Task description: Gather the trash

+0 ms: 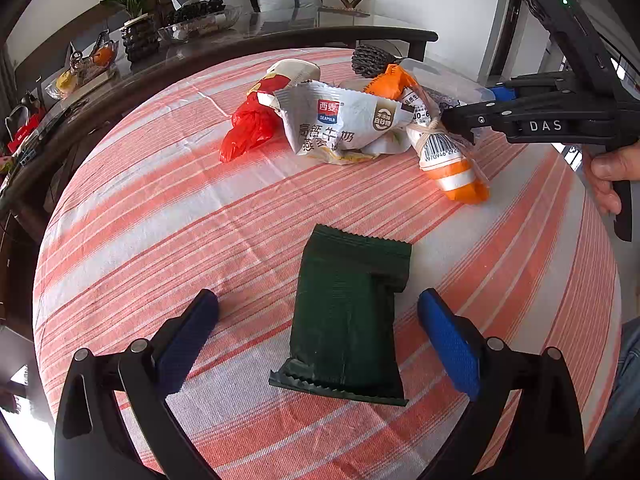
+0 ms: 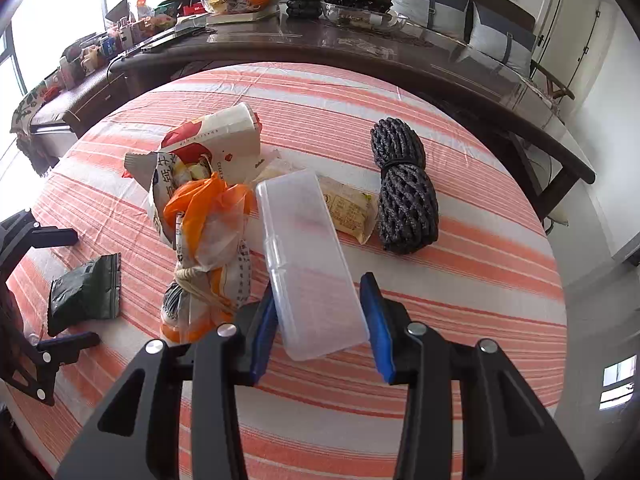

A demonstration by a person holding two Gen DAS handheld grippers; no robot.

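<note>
Left claw [image 1: 318,312] released over green packet [image 1: 346,316]; right claw [image 2: 318,312] around clear box [image 2: 308,264], grip unclear, beside rope coil [image 2: 404,196].

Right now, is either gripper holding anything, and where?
Left gripper: nothing, open around the green wrapper. Right gripper: pads flank the clear box near its end; contact unclear.

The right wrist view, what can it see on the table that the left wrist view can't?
Only the right wrist view clearly shows the clear plastic box between the right gripper's fingers and the whole rope coil. Only the left wrist view shows the red plastic bag. Both show the green packet and the orange tied bag.
</note>
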